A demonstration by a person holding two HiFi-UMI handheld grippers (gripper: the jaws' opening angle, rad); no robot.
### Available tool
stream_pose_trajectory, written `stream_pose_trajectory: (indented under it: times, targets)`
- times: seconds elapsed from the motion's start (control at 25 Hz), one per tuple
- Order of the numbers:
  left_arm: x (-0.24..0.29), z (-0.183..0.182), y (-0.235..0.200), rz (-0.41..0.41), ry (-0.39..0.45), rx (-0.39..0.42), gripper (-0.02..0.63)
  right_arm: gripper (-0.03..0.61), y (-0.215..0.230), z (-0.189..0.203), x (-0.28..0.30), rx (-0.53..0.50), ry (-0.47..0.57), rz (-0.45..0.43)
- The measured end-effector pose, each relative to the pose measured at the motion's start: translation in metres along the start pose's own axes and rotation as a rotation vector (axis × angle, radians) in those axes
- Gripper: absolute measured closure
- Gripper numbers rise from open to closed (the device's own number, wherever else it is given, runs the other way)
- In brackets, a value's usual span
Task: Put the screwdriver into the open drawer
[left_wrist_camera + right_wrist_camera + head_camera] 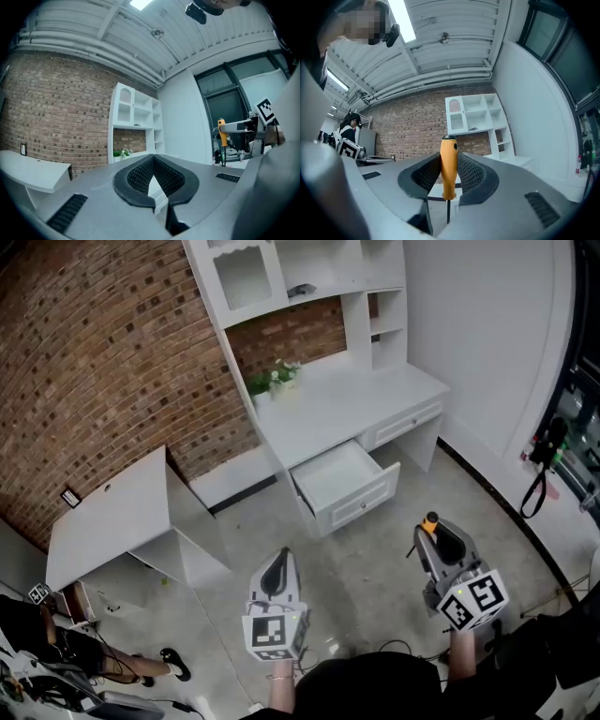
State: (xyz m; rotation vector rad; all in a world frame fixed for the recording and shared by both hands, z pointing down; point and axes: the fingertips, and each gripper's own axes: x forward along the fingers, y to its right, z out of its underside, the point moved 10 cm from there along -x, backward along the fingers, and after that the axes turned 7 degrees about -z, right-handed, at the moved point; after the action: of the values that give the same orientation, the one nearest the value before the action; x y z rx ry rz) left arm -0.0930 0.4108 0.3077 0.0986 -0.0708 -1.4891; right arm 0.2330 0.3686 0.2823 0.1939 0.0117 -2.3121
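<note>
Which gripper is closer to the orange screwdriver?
Right. The right gripper is shut on the screwdriver, clamping its handle. The left gripper is off to its left, empty and not touching it.

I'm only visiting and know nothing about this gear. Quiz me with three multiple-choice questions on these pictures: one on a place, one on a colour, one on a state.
1. Where does the plant stand?
A. on the white desk
B. on a chair
C. on a windowsill

2. What colour is the screwdriver handle?
A. blue
B. orange
C. green

3. What is the right tool doing?
A. standing open and empty
B. gripping the screwdriver
C. gripping a cup

Answers:
1 A, the head view shows it on the desktop.
2 B, the right gripper view shows an orange handle.
3 B, its jaws press the handle from both sides.
</note>
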Motion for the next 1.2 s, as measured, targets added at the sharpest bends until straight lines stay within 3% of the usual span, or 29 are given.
stream_pose_trajectory:
  times: [0.48, 0.72, 1.2]
  targets:
    - [0.003, 0.013, 0.015, -0.037, -0.074, -0.019, 0.604, 0.463, 0.023, 0.004, 0.014, 0.061, -0.004, -0.083]
    - [0.022, 0.013, 0.010, -0.033, -0.066, -0.026, 0.605, 0.463, 0.036, 0.009, 0.031, 0.070, -0.008, -0.082]
    - [0.130, 0.026, -0.027, 0.009, -0.059, -0.041, 0.605, 0.463, 0.080, 0.028, 0.125, 0.086, -0.007, -0.045]
